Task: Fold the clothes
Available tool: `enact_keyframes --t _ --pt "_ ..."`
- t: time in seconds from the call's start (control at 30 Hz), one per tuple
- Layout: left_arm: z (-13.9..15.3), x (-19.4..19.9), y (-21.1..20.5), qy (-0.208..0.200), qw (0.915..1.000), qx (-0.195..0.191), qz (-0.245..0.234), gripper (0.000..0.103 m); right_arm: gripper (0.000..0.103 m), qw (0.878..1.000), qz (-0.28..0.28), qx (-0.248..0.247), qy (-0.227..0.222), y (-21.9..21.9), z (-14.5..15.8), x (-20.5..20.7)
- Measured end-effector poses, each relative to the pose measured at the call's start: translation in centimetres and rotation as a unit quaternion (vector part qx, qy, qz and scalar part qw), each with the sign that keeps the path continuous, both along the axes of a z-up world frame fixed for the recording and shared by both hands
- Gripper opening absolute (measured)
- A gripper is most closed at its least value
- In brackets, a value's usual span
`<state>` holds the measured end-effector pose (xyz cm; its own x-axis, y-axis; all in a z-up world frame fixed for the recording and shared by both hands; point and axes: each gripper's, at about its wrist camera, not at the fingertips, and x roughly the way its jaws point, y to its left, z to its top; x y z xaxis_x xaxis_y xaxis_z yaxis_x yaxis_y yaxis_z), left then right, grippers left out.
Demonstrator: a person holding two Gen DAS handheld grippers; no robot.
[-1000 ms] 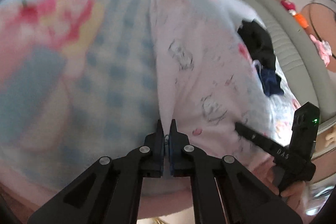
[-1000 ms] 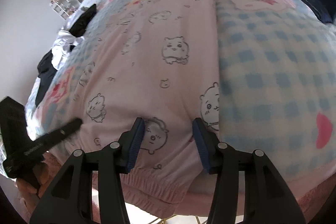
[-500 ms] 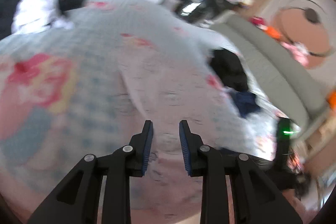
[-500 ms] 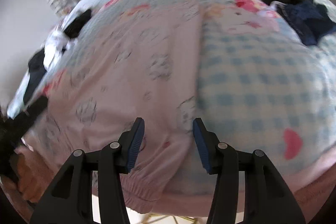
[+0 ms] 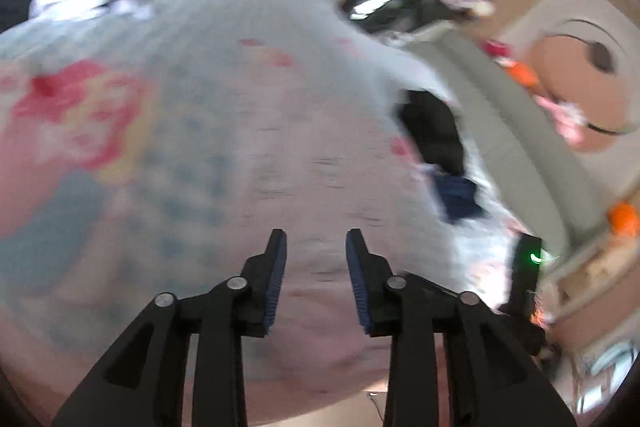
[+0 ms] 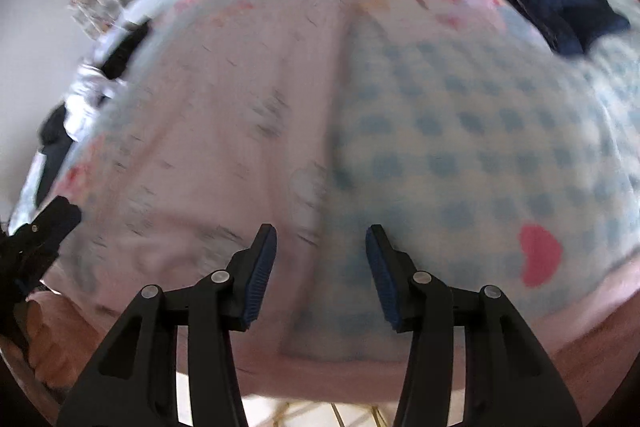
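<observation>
Pink garment (image 6: 224, 131) is spread flat on the bed (image 6: 480, 147), below both grippers. Left gripper (image 5: 314, 247), jaws just opened, is seen empty; right gripper (image 6: 322, 243) is likewise parted, nothing gripped.

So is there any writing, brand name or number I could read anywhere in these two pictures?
None can be read. Both views are motion-blurred.
Pink garment: only smeared cartoon prints, no letters.
Checked bedsheet: hearts and checks, no words.
Right gripper in the left view: a green light, any lettering unreadable.
</observation>
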<state>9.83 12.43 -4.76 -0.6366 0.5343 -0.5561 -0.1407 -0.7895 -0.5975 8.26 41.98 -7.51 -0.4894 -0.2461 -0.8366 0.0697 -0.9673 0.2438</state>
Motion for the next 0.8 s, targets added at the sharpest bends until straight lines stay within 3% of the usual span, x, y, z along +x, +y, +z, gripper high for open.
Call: enact_keyframes --t 0.07,0.17,0.23,0.33,0.47,0.67,0.73,0.8 --pt "-1.0 -0.2 2.8 -0.014 0.9979 -0.056 -0.028 0.035 0.049 1.000 0.016 0.003 0.016 -1.3 0.3 0.0" --pt "-4.2 -0.6 4.9 -0.080 0.9886 -0.114 -0.058 0.035 0.050 0.999 0.034 0.029 0.011 -2.9 -0.6 -0.5" --pt "-4.6 -0.3 5.7 -0.089 0.9810 -0.158 -0.071 0.035 0.050 0.998 0.035 0.057 -0.013 -2.6 -2.3 -0.3" --pt "-4.0 1.4 5.3 -0.102 0.9737 -0.191 -0.071 0.035 0.050 0.998 0.039 0.049 -0.012 -0.8 -2.4 0.8" --pt "-3.6 4.0 4.6 -0.108 0.9764 -0.175 -0.066 0.036 0.053 0.999 0.043 0.024 -0.025 1.4 -1.7 2.1" --pt "-0.2 2.9 5.2 -0.032 0.9875 -0.146 -0.049 0.038 0.054 0.997 0.074 0.003 0.016 -0.1 1.1 2.6" --pt "-0.4 1.5 6.6 -0.030 0.9867 -0.149 -0.059 0.041 0.055 0.996 0.085 0.008 0.040 -1.5 1.7 2.4" --pt "-1.7 0.2 8.4 -0.054 0.9806 -0.176 -0.068 0.041 0.055 0.995 0.096 0.023 0.030 -2.8 0.8 1.7"
